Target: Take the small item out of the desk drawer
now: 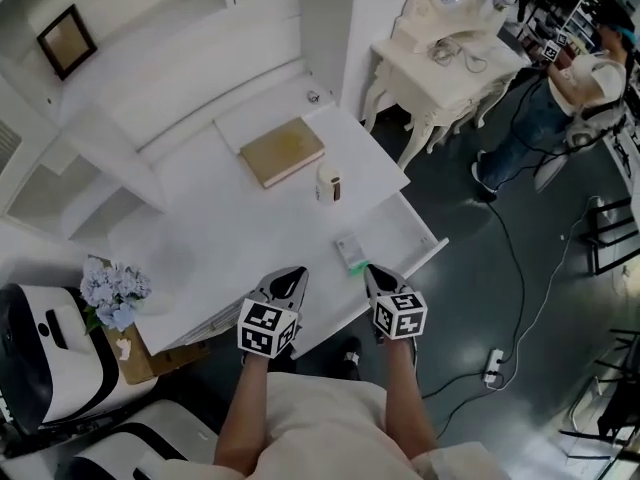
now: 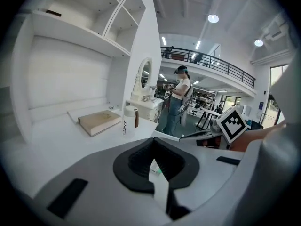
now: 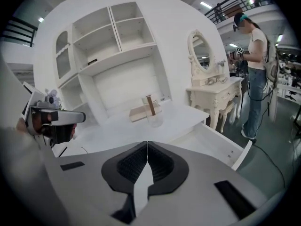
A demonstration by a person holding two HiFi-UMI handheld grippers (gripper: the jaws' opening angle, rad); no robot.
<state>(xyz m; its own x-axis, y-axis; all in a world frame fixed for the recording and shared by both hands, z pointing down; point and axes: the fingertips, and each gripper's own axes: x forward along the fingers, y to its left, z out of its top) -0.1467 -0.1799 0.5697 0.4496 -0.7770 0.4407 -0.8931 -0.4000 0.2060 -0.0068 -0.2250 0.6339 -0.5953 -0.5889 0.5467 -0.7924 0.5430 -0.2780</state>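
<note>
drawer (image 1: 412,223) stood open with the item (image 1: 350,253) lying inside, not yet lifted; my left tongs (image 1: 296,274) and right tongs (image 1: 372,271) hovered near it, both pinched shut and empty.

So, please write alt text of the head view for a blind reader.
From above, the left hand-held gripper and the right hand-held gripper, both shut, hover at the open drawer of a white desk; a small green-and-white item lies in the drawer between them.

Lab hall: white desk (image 1: 230,230), vanity table (image 1: 440,63), mezzanine railing (image 2: 221,66), floor cables (image 1: 516,260).
</note>
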